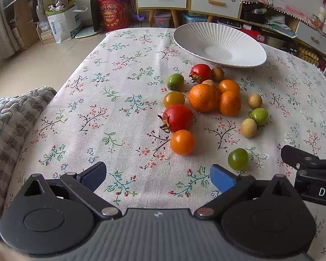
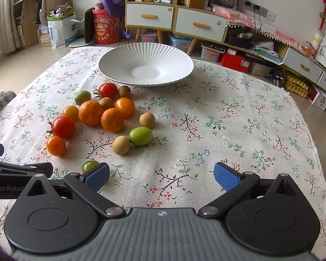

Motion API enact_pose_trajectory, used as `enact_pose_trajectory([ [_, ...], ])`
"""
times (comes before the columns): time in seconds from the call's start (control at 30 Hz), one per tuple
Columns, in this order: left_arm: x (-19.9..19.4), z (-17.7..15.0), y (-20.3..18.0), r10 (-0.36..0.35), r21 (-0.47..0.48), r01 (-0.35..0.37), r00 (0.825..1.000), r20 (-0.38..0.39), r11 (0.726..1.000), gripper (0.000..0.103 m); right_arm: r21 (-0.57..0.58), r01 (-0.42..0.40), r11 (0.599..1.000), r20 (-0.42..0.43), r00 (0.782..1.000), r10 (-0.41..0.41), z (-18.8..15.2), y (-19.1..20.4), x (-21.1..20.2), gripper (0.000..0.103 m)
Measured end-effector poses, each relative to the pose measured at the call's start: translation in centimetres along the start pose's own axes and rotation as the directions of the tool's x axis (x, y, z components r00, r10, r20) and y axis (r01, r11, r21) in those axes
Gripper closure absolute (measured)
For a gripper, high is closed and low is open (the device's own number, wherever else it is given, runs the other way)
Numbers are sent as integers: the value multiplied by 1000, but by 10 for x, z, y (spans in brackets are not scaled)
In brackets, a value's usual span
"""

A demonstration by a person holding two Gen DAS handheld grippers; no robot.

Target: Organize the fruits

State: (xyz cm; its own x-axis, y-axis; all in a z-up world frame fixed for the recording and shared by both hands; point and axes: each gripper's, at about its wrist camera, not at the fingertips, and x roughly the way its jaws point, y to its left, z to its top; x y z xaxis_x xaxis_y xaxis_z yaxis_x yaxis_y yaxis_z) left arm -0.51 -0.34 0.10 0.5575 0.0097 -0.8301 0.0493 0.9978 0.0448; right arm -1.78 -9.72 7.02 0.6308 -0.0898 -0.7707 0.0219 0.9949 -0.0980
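Fruits sit loose in a cluster on the tabletop, floral cloth, just in front of the white ribbed plate. None on the plate.

Cluster contents, right wrist view: big orange touching a second orange, orange tomato behind them. Red tomato and brown kiwi-like fruit nearest the plate. Another red tomato with an orange tomato just beside it at the near-left edge. Green jujube touching a tan longan; another longan sits a bit apart. Small green tomato is closest to the tools, partly hidden behind the right tool's left pad.

Left tool: fingers apart, nothing between them, low over the cloth, cluster ahead and to its right. Green tomato is just beyond its right pad.

Right tool: fingers apart, holding nothing, pointing at bare cloth to the right of the cluster.

Tools side by side; each shows at the edge of the other's view. Grey quilted blanket at the tabletop's left edge.
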Motion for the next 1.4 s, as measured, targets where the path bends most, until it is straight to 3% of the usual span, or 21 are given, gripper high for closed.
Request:
enact_pose_trajectory([
  [0.93, -2, -1, -4, -8, 43, 8, 1000, 12, 999, 8, -20, 7, 1000, 2, 1000, -7, 0, 1, 1, 1],
  [1.13, -10, 5, 0, 1, 56, -6, 997, 78, 998, 8, -26, 12, 1000, -20, 1000, -13, 4, -2, 2, 1],
  [1.23, -17, 11, 4, -22, 99, 7, 988, 155, 995, 8, 8, -61, 998, -54, 997, 61, 10, -8, 2, 1],
  [1.3, -16, 16, 6, -42, 125, 23, 989, 145, 992, 8, 49, -129, 990, -68, 989, 132, 13, -13, 2, 1],
  [1.4, -10, 25, 14, -148, 150, 134, 985, 89, 980, 8, 85, -218, 972, -86, 971, 225, 20, -19, 6, 1],
])
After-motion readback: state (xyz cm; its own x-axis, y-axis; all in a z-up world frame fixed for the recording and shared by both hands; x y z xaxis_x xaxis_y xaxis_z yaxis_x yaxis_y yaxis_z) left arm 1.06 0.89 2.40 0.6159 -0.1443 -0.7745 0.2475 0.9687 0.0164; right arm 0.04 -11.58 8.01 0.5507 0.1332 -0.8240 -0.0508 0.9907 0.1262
